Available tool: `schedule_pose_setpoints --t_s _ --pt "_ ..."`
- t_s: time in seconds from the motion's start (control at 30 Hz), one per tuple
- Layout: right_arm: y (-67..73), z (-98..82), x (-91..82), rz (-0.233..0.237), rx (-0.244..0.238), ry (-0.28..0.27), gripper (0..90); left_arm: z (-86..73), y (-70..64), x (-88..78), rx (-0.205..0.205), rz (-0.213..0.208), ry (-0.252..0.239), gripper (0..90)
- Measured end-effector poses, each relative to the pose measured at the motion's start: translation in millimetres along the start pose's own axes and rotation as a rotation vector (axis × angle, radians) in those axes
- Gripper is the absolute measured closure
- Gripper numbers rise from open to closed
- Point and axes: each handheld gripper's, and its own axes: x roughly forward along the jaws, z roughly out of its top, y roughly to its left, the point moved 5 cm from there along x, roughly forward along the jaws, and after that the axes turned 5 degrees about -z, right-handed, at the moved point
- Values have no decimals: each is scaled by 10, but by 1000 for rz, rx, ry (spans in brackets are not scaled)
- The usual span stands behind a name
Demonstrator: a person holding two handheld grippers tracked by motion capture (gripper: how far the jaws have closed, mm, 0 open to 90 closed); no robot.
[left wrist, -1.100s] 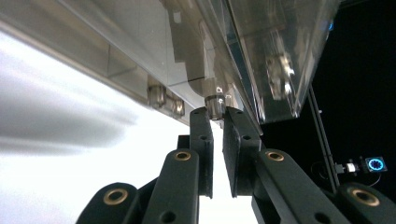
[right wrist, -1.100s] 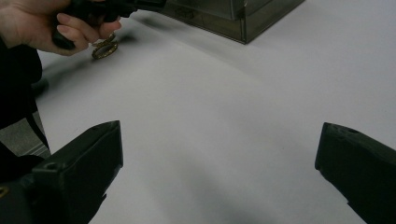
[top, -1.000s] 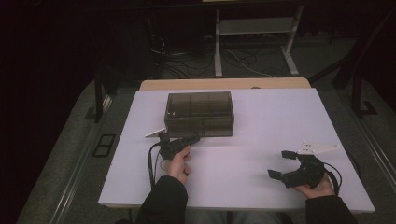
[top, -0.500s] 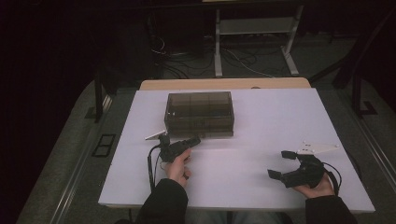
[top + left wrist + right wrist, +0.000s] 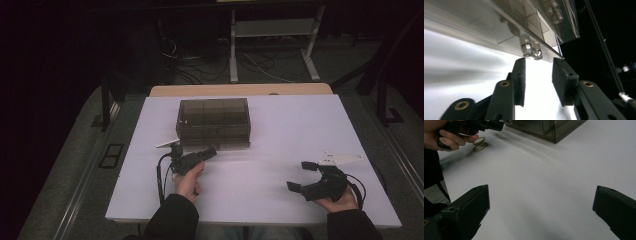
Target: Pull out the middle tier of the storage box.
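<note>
Reaching the left gripper (image 5: 212, 150) at the front of the box (image 5: 213, 120) — latch (image 5: 531, 48) just past the tips.

Sitting near the middle of the table (image 5: 280, 130), toward its far edge; smoky clear walls, lid down. Jaws just opened to a narrow gap, nothing between the pads, latch close above them but not pinched. Resting at the near right, well apart from the box — right gripper (image 5: 302, 176), jaws spread wide and empty. Lying by the left hand (image 5: 450, 135), two gold rings (image 5: 480, 144).
</note>
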Motion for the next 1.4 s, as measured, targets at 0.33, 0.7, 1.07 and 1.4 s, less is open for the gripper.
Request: schedule_pose_setpoints --t_s 0.33,0.7,1.07,1.4 --pt "-2 -3 4 0 1 0 3 -4 -191 6 140 -36 108 129" --pt "-3 -4 6 2 2 1 3 11 -395 41 368 22 220 0" --pt "-3 -7 5 4 4 4 3 66 -547 40 590 114 332 0" --pt "-5 -4 -9 6 0 -4 3 170 -727 14 751 69 438 0"
